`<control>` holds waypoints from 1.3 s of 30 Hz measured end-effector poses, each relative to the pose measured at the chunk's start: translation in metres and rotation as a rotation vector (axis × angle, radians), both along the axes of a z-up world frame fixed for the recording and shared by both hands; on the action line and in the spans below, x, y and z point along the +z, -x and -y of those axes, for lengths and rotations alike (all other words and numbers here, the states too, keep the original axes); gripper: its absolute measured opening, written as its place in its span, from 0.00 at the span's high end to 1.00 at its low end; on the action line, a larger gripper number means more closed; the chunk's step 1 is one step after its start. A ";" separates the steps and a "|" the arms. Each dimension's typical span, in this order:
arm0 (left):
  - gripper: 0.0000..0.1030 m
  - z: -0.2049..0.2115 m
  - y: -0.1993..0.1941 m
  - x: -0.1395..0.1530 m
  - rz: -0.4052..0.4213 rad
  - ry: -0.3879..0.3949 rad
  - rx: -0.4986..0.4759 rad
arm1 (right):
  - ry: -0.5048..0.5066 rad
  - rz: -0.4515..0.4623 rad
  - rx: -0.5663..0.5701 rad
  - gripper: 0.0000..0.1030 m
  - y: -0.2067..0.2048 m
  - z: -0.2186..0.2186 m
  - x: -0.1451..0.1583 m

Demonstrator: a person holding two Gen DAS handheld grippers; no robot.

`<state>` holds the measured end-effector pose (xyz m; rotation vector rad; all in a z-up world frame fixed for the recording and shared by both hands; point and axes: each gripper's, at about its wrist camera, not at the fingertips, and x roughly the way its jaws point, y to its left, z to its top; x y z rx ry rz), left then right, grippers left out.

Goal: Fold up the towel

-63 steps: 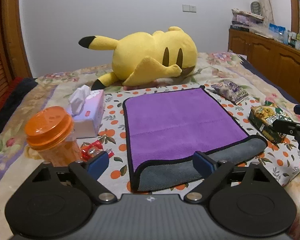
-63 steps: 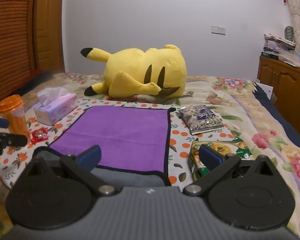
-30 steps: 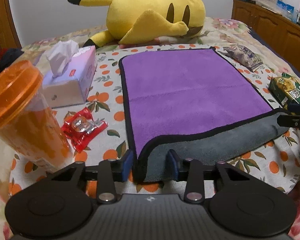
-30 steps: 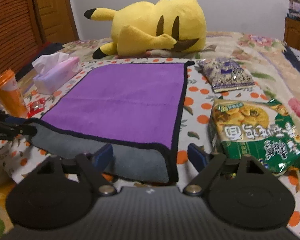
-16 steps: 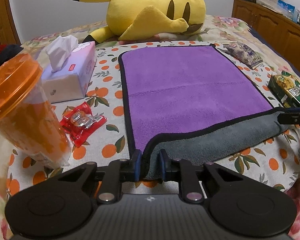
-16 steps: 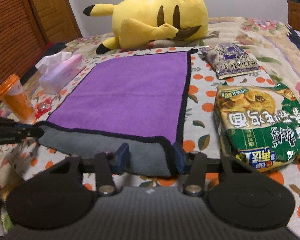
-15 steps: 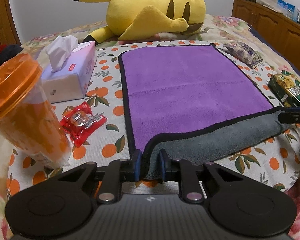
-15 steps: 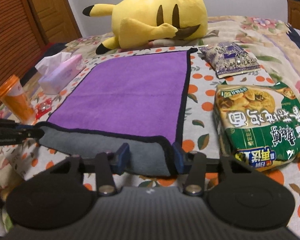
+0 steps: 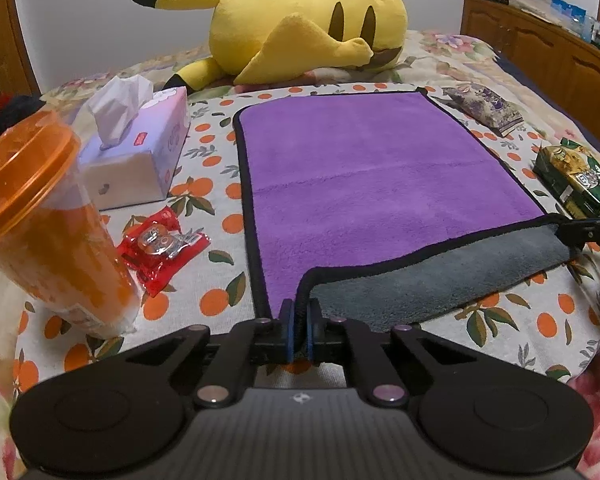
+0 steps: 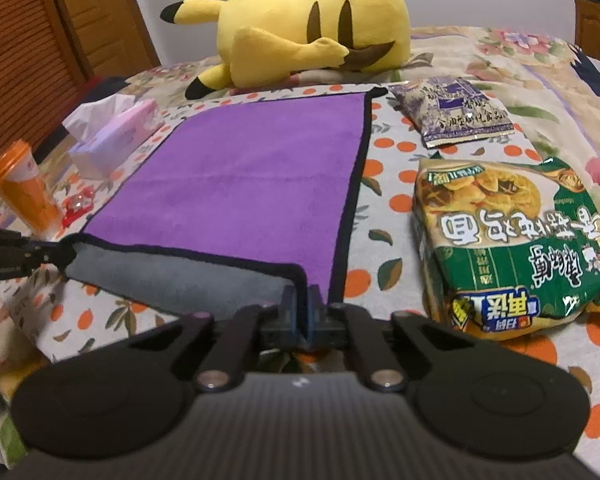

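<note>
A purple towel (image 9: 372, 176) with a black border lies flat on the bed; its near edge is turned over and shows a grey underside (image 9: 432, 280). It also shows in the right wrist view (image 10: 244, 184). My left gripper (image 9: 299, 320) is shut on the towel's near left corner. My right gripper (image 10: 300, 312) is shut on the near right corner. Each gripper shows in the other's view, the right gripper (image 9: 592, 232) at the right edge and the left gripper (image 10: 16, 256) at the left edge.
An orange cup (image 9: 40, 224), a tissue box (image 9: 136, 152) and a red candy wrapper (image 9: 160, 244) lie left of the towel. A green noodle pack (image 10: 512, 240) and a purple snack bag (image 10: 452, 116) lie to its right. A yellow plush toy (image 9: 300, 24) lies behind it.
Both grippers have closed fully on the towel's near corners; half a second ago their fingers still stood apart around the cloth. The near edge has lifted slightly.
</note>
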<state>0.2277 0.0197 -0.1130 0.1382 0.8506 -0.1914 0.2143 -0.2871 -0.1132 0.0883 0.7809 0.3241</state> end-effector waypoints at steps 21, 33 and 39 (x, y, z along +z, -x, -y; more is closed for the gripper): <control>0.91 0.006 0.004 0.039 0.143 0.048 -0.002 | -0.031 0.163 -0.011 0.96 0.003 0.004 0.027; 0.92 0.015 -0.027 0.059 0.203 0.070 -0.021 | 0.007 0.249 0.033 0.96 -0.020 -0.006 0.045; 0.92 0.018 -0.046 0.074 0.238 0.068 -0.027 | 0.036 0.270 0.051 0.96 -0.038 -0.008 0.053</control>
